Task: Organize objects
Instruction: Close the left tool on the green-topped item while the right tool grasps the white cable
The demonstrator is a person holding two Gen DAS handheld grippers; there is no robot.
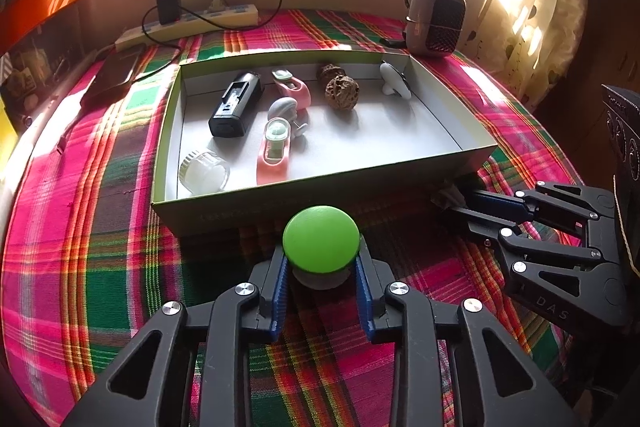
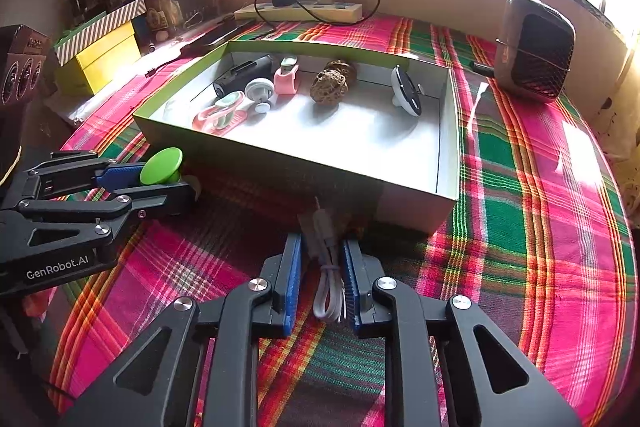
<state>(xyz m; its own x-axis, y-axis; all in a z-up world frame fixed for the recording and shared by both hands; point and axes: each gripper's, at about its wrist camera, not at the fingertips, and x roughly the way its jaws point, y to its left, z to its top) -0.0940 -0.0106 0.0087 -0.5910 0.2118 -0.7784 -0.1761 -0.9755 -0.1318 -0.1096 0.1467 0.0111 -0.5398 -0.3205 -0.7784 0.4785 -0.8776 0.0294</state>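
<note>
My left gripper (image 1: pixel 321 263) is shut on a green-capped round object (image 1: pixel 321 239), held just in front of the near wall of the open cardboard box (image 1: pixel 280 205); it also shows in the right wrist view (image 2: pixel 162 167). My right gripper (image 2: pixel 322 259) is shut on a coiled white cable (image 2: pixel 328 279) by the box's near right corner. The box (image 2: pixel 448 155) holds a black device (image 1: pixel 236 105), two pink gadgets (image 1: pixel 274 151), a walnut-like ball (image 1: pixel 340 93), a clear jar (image 1: pixel 205 171) and a white gadget (image 1: pixel 394 81).
A plaid cloth (image 1: pixel 100 227) covers the table. A small heater (image 1: pixel 436 23) stands at the back right. A power strip with charger (image 1: pixel 192 21) lies at the back. A dark notebook (image 1: pixel 112 75) lies left of the box. Yellow boxes (image 2: pixel 100 55) stand far left.
</note>
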